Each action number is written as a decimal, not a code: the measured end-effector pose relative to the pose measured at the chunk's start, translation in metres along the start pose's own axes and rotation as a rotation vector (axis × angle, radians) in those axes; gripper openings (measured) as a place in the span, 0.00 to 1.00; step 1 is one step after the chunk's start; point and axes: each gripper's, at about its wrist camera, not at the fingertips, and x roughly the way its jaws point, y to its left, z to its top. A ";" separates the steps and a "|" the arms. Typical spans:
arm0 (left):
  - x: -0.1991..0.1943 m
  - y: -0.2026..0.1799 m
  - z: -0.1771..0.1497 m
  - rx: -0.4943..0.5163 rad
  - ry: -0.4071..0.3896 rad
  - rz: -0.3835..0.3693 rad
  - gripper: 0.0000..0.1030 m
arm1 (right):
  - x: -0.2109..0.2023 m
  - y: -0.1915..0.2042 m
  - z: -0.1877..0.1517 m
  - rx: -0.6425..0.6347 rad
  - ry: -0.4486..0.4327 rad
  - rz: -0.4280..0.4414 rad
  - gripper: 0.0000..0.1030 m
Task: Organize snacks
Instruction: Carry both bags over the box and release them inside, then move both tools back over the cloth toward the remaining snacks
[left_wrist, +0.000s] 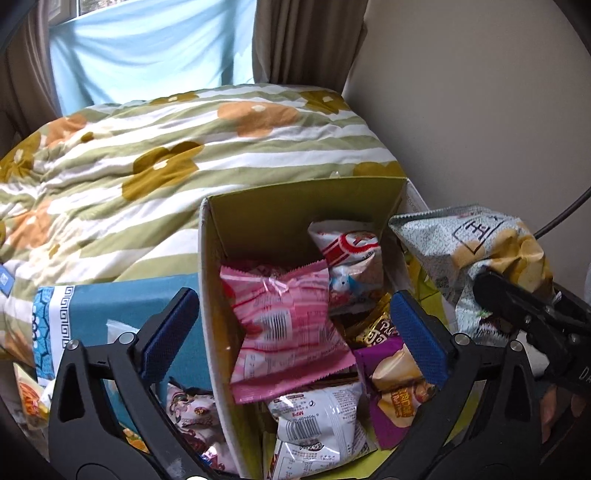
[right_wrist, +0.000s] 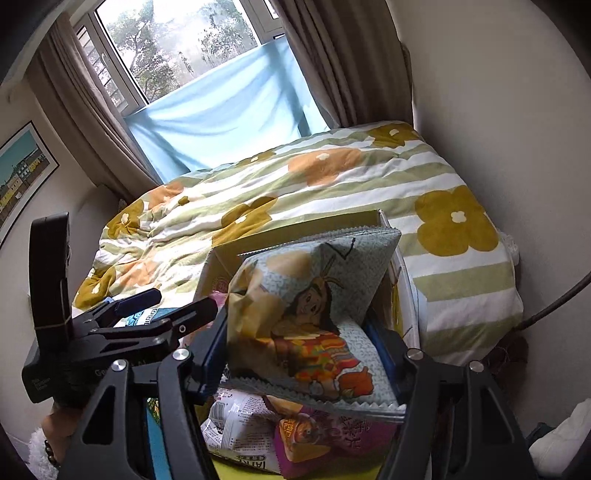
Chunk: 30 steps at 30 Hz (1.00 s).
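Note:
An open yellow cardboard box (left_wrist: 295, 203) stands on the bed and holds several snack packs: a pink pack (left_wrist: 284, 325), a red and white pack (left_wrist: 351, 251), a white pack (left_wrist: 317, 417) and a purple pack (left_wrist: 391, 391). My left gripper (left_wrist: 295, 336) is open and empty, its jaws straddling the box's left wall above the pink pack. My right gripper (right_wrist: 306, 354) is shut on a pale green chip bag (right_wrist: 314, 317) with a cartoon figure, held above the box's right side. The bag also shows in the left wrist view (left_wrist: 472, 258).
A blue box (left_wrist: 110, 314) lies left of the yellow box, with more snack packs (left_wrist: 192, 413) by it. A striped flowered duvet (left_wrist: 184, 158) covers the bed behind. A wall (left_wrist: 480, 110) is at the right, a window and curtains (right_wrist: 184, 44) at the back.

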 end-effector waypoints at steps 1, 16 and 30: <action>-0.001 0.001 -0.004 0.002 0.009 0.000 0.99 | 0.001 -0.001 0.000 0.002 0.003 0.005 0.60; -0.039 0.049 -0.028 -0.104 -0.012 0.054 0.99 | 0.034 0.006 0.022 -0.065 0.033 -0.005 0.69; -0.046 0.043 -0.052 -0.115 0.011 0.072 0.99 | 0.039 -0.002 -0.011 -0.126 0.119 -0.134 0.93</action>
